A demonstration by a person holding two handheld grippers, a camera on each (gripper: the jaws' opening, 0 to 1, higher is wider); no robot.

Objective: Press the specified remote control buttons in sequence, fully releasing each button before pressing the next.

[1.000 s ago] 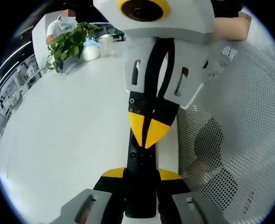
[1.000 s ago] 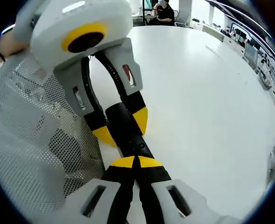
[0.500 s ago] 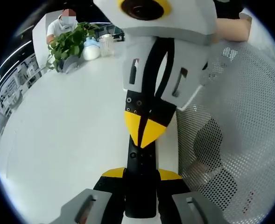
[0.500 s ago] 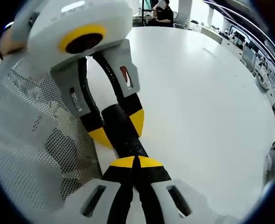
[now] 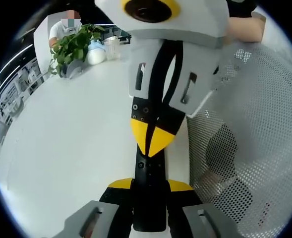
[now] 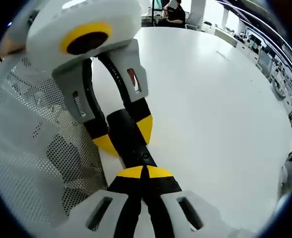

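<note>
A slim black remote (image 5: 148,171) runs up the middle of the left gripper view, clamped between my left gripper's (image 5: 149,185) yellow-tipped jaws. My right gripper (image 5: 150,144) comes down from above with its yellow tips together, their point resting on the remote's upper face. In the right gripper view my right gripper (image 6: 145,172) is shut, its tips against the remote (image 6: 136,148). The left gripper (image 6: 125,134) reaches in from the upper left, a yellow tip on each side of the remote. The buttons are hidden under the tips.
The white table (image 5: 71,139) spreads out on the open side. A leafy green plant (image 5: 74,44), a white jug (image 5: 95,53) and a cup stand at its far end. A person's white mesh sleeve (image 5: 250,148) lies close beside the grippers. Someone sits at the table's far end (image 6: 174,14).
The right gripper's tips have edged a little along the remote and sideways. The left gripper still holds the remote in the same way.
</note>
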